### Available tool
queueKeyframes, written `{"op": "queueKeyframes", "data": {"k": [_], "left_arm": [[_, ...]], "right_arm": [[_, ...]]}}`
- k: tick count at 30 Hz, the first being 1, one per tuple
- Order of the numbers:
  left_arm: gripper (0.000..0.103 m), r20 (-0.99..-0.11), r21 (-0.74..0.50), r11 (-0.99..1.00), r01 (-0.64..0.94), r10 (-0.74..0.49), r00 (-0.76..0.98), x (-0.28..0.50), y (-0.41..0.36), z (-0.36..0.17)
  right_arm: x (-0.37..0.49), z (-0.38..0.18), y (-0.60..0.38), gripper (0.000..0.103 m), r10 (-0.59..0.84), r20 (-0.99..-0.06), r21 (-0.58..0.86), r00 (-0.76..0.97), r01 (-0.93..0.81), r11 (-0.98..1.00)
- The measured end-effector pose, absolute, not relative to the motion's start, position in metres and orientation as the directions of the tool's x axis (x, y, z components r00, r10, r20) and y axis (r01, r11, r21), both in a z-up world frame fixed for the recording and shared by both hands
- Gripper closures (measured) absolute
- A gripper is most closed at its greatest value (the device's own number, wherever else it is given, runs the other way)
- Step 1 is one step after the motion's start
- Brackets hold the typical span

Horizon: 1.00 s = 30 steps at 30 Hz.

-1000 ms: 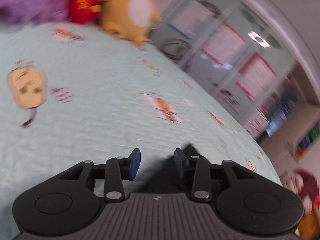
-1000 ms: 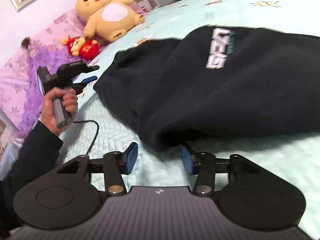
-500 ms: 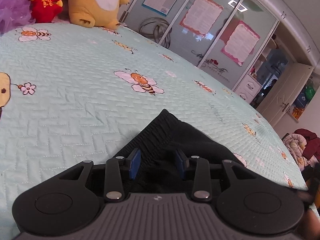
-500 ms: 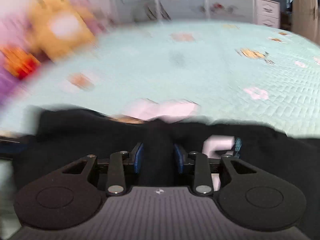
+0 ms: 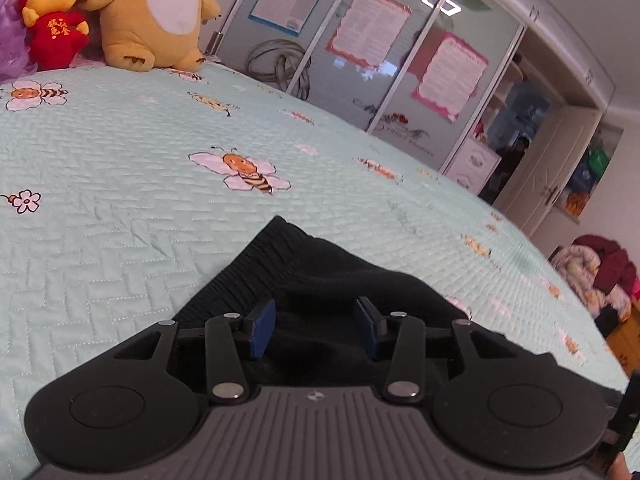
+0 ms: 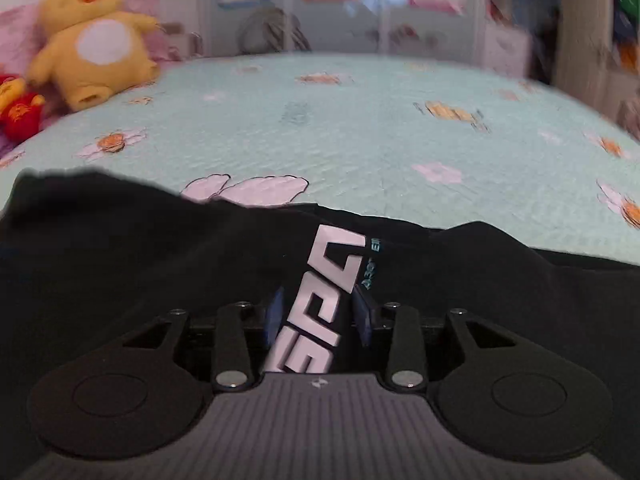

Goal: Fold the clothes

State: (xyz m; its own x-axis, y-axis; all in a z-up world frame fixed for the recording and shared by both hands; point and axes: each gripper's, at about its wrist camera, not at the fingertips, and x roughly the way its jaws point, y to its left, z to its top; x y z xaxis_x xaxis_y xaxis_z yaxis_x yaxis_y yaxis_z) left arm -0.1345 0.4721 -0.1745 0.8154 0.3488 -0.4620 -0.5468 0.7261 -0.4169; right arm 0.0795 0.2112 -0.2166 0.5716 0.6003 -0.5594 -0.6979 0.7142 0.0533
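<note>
A black garment [image 6: 140, 264] with a white printed logo [image 6: 324, 280] lies across the near part of the mint bee-print bedspread [image 6: 360, 132]. My right gripper [image 6: 319, 314] sits over it, its jaws opening, and a strip of cloth bearing the logo runs between the blue pads [image 6: 276, 314]. In the left wrist view the garment's ribbed hem corner [image 5: 256, 268] points away from me. My left gripper [image 5: 315, 330] hovers at that corner, its jaws opening, with black cloth lying between and under the pads [image 5: 262, 330] but not pinched.
A yellow plush toy [image 5: 156, 12] and a red plush toy [image 5: 54, 28] sit at the head of the bed. Mirrored wardrobe doors with posters [image 5: 360, 60] stand beyond the far edge. A pile of clothes [image 5: 600, 276] lies off the bed to the right.
Both grippers swung in over the black garment. The right one closed on the logo fold and has since widened; the left one's pads have also spread a little at the hem.
</note>
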Motion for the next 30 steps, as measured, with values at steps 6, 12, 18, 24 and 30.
{"op": "queueKeyframes", "data": {"k": [6, 12, 18, 24, 30], "left_arm": [[0.057, -0.526, -0.332, 0.740, -0.586, 0.370, 0.766, -0.117, 0.466, -0.177], [0.056, -0.585, -0.239, 0.755, -0.610, 0.389, 0.712, -0.106, 0.461, -0.182], [0.054, -0.594, -0.256, 0.750, -0.610, 0.376, 0.712, -0.108, 0.465, -0.181], [0.052, -0.598, -0.248, 0.754, -0.608, 0.375, 0.708, -0.107, 0.461, -0.181], [0.049, -0.600, -0.244, 0.758, -0.605, 0.372, 0.708, -0.106, 0.460, -0.181]], "right_arm": [[0.073, -0.219, 0.212, 0.063, 0.596, -0.533, 0.010, 0.601, -0.699, 0.715], [0.080, -0.218, 0.207, 0.063, 0.613, -0.532, 0.051, 0.584, -0.701, 0.712], [0.079, -0.218, 0.211, 0.063, 0.607, -0.533, 0.038, 0.589, -0.700, 0.713], [0.079, -0.218, 0.211, 0.063, 0.605, -0.533, 0.033, 0.591, -0.700, 0.713], [0.079, -0.219, 0.211, 0.063, 0.608, -0.532, 0.038, 0.590, -0.700, 0.713]]}}
